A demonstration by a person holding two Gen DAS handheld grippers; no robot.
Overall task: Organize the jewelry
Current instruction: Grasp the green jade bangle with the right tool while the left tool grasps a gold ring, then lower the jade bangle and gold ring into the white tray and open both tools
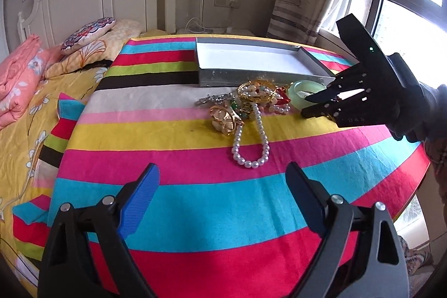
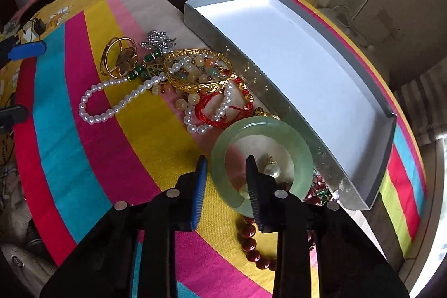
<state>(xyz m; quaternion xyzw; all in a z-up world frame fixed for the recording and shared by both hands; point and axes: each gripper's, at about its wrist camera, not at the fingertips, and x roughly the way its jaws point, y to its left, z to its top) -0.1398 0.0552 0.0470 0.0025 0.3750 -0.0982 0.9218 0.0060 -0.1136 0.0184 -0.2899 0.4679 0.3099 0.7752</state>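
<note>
- the striped cloth covers the table, with the bed behind it.
- the shallow grey box with a white floor lies on the cloth, just beyond the jewelry.
- my left gripper hangs over bare stripes, blue pads spread wide, nothing between them.
- my right gripper points steeply down, its fingers straddling the near rim of the jade bangle and nipping it.
- the bangle lies beside the box's near wall.
- the pearl strand, gold bangle and red cord bracelet lie heaped to the left of it.
</note>
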